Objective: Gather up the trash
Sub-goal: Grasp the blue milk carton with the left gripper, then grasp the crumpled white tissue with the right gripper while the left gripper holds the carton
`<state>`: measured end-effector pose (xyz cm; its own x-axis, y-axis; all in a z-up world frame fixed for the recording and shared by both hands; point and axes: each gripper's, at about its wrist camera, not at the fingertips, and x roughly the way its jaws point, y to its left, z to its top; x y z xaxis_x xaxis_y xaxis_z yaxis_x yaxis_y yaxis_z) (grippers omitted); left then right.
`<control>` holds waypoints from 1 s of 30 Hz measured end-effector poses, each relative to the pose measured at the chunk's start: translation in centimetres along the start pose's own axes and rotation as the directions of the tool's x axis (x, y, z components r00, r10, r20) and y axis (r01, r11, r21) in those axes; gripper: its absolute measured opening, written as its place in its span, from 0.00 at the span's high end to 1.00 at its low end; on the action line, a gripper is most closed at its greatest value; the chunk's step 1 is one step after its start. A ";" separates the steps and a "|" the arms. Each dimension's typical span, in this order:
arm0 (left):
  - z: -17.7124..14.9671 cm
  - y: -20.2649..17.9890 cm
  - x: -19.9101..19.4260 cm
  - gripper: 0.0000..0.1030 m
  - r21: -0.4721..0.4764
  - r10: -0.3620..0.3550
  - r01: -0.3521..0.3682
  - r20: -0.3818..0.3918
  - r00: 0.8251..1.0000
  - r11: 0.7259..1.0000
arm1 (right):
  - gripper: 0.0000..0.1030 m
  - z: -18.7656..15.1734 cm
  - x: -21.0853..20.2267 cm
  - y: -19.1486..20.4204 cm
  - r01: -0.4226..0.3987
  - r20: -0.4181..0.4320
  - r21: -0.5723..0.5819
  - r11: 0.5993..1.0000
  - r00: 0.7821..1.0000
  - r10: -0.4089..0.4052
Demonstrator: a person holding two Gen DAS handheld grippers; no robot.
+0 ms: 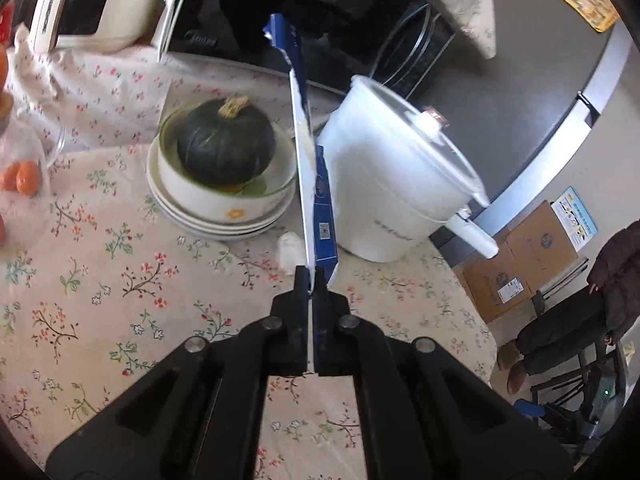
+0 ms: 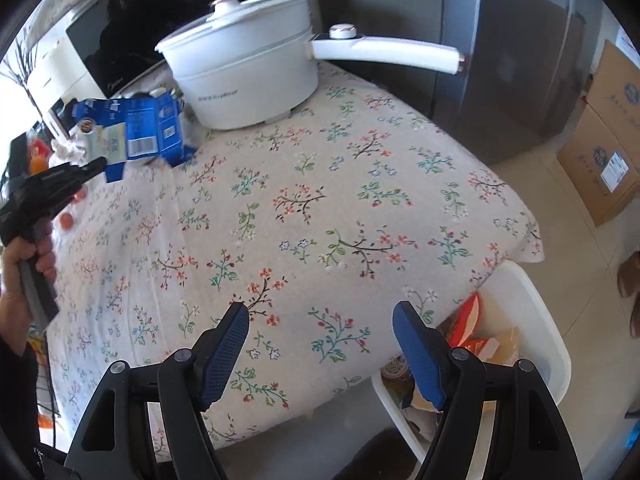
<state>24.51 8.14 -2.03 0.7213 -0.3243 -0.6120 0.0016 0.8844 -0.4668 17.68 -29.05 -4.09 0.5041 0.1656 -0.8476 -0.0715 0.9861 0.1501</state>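
My left gripper is shut on a flattened blue and white carton, seen edge-on and held above the floral tablecloth. The same carton shows in the right wrist view at far left, held in the left gripper above the table. My right gripper is open and empty over the table's near edge. A white trash bin stands on the floor below the table's right corner, with orange wrappers and other trash in it.
A white electric pot with a long handle stands at the table's back. A dark green pumpkin sits in stacked bowls. A microwave, oranges, a small white scrap, cardboard boxes and a fridge surround.
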 end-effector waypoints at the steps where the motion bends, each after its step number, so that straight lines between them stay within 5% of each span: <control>1: 0.1 -0.8 -1.2 0.99 0.016 -0.011 0.011 0.013 1.000 1.000 | 0.26 -0.1 -0.6 -0.5 -0.005 0.012 0.017 1.000 1.000 0.004; 7: -0.5 -4.9 -6.0 0.99 0.059 -0.036 0.034 0.040 0.999 0.998 | 0.25 -0.6 -3.5 -2.6 -0.042 0.074 0.098 0.994 0.997 0.034; 11: -1.8 -3.8 -9.4 0.99 0.038 0.023 -0.025 0.064 0.998 0.999 | 0.23 1.0 -1.8 -0.8 -0.043 0.050 0.067 0.997 0.998 0.039; 14: -3.0 -1.6 -11.6 0.99 0.027 0.109 -0.111 0.075 0.991 0.993 | 0.23 3.4 1.2 4.1 -0.052 0.047 -0.027 0.998 0.997 0.053; 18: -5.0 3.1 -14.2 0.99 -0.060 0.227 -0.221 0.107 0.968 0.973 | 0.23 7.2 7.3 12.7 -0.163 0.082 -0.104 0.981 0.982 0.172; 23: -4.7 7.0 -16.3 0.99 -0.102 0.276 -0.265 0.102 0.956 0.959 | 0.25 10.9 14.7 20.5 -0.207 0.108 -0.135 0.969 0.969 0.222; 30: -4.6 8.8 -17.3 0.99 -0.090 0.265 -0.257 0.089 0.960 0.962 | 0.50 13.9 20.6 25.5 -0.129 0.153 -0.237 0.963 0.974 0.168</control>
<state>8.86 20.01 1.54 0.7545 -0.0475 -0.6545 -0.2459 0.9042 -0.3491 38.17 -0.68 -10.61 0.6106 0.3247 -0.7223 -0.3377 0.9318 0.1333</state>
